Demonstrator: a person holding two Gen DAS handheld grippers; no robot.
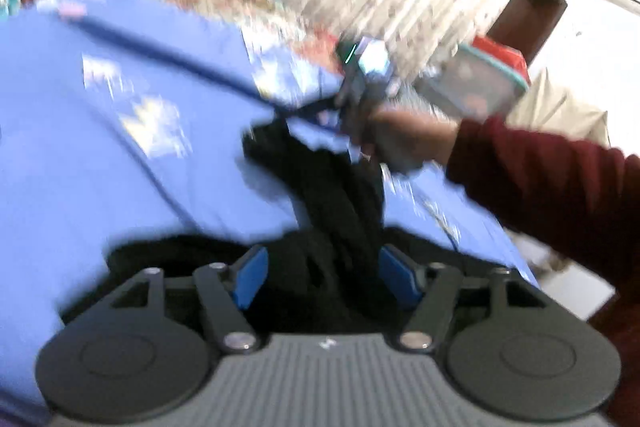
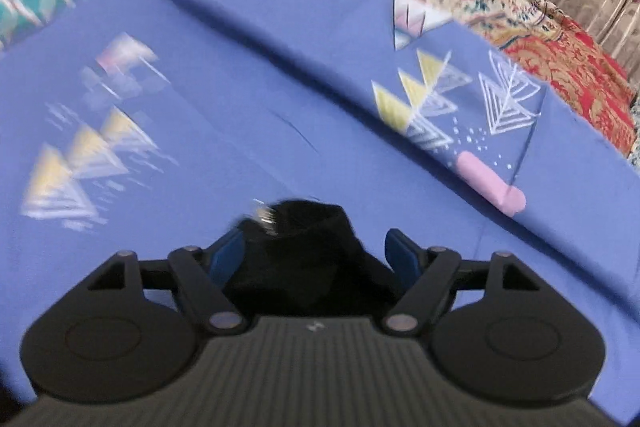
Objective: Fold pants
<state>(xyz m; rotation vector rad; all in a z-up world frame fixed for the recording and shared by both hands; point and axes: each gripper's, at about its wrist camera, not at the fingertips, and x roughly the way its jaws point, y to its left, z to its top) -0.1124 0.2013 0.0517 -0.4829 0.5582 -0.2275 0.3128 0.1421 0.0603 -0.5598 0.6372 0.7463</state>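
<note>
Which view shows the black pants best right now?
The left wrist view: the black pants stretch from the left gripper toward the right hand. The right wrist view shows only a bunched end between the right gripper's blue pads.

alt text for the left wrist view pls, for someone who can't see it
Black pants lie bunched on a blue patterned sheet, running between the open jaws of the left gripper. Beyond, a hand in a dark red sleeve holds the right gripper at the pants' far end. The picture is blurred.
</note>
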